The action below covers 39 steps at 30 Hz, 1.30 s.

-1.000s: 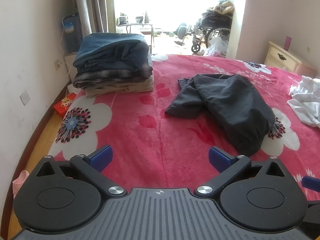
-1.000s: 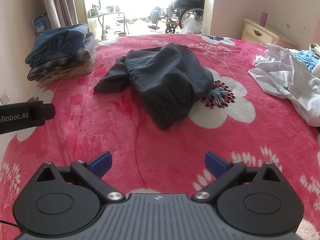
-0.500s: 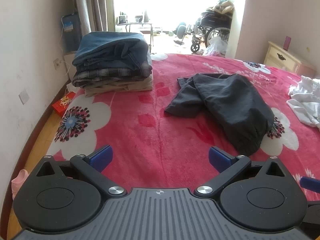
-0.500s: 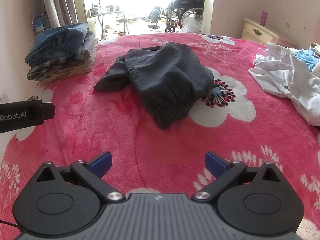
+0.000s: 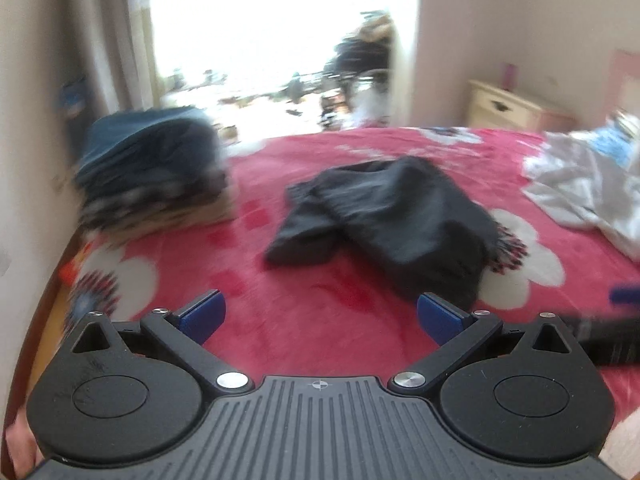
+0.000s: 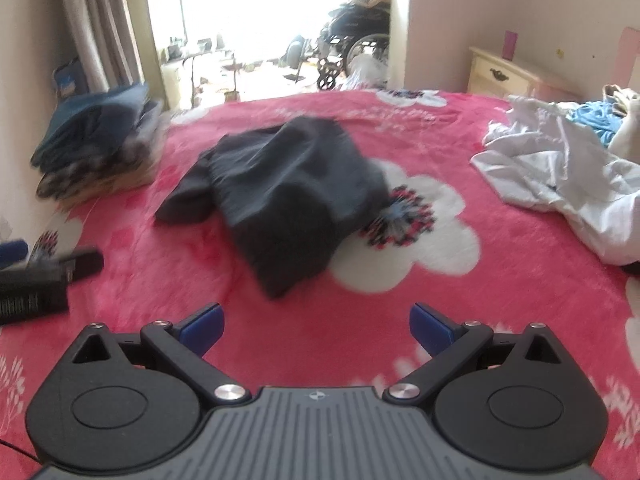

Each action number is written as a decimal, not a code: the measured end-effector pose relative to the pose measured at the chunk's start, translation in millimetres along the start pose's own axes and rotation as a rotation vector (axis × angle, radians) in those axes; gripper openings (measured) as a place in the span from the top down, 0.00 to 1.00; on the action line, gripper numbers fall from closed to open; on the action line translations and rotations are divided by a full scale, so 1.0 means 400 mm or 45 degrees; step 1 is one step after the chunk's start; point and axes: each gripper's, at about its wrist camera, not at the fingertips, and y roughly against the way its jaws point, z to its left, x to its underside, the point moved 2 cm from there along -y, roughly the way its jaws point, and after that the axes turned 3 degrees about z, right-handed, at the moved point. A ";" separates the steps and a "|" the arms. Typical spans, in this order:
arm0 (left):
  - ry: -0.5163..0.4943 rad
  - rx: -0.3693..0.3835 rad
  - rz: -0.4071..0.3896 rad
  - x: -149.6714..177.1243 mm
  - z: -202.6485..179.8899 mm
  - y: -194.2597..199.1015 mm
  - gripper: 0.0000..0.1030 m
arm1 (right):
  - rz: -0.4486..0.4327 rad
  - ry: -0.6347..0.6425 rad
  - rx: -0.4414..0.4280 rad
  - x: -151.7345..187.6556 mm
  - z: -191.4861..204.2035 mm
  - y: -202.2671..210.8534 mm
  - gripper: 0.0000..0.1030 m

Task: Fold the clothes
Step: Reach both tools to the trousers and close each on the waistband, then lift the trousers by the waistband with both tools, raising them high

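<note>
A crumpled dark grey garment [image 5: 392,220] [image 6: 288,196] lies in the middle of the red flowered blanket [image 5: 304,320] [image 6: 500,300]. My left gripper [image 5: 318,316] hangs open over the blanket, short of the garment's near hem, with nothing between its blue pads. My right gripper [image 6: 316,322] is open too, a little in front of the garment's near end. The left tool's body [image 6: 36,284] shows at the left edge of the right wrist view. The left wrist view is blurred.
A stack of folded clothes [image 5: 156,176] [image 6: 96,144] sits at the bed's far left by the wall. A heap of white and blue laundry [image 6: 568,168] [image 5: 592,184] lies on the right. A cream nightstand [image 6: 508,76] and a wheelchair [image 6: 356,44] stand beyond the bed.
Both grippers have swung to the right and forward, the left one quickly, blurring its view. The white laundry heap now shows more fully. Both stay open and empty.
</note>
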 end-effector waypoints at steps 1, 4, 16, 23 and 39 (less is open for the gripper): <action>-0.039 0.025 -0.005 0.000 -0.016 -0.016 0.00 | -0.003 -0.017 0.001 -0.014 -0.023 -0.007 0.02; -0.198 0.109 0.002 0.009 -0.083 -0.087 0.00 | 0.001 -0.071 -0.001 -0.048 -0.081 -0.035 0.03; -0.625 0.195 0.033 0.066 -0.252 -0.303 0.33 | 0.071 -0.306 -0.003 -0.069 -0.214 -0.197 0.18; -0.547 0.230 0.073 0.064 -0.232 -0.354 0.69 | 0.120 -0.333 0.011 -0.050 -0.249 -0.255 0.26; 0.007 0.456 -0.199 -0.238 -0.007 -0.158 0.90 | -0.153 -0.114 -0.036 -0.078 -0.167 -0.178 0.35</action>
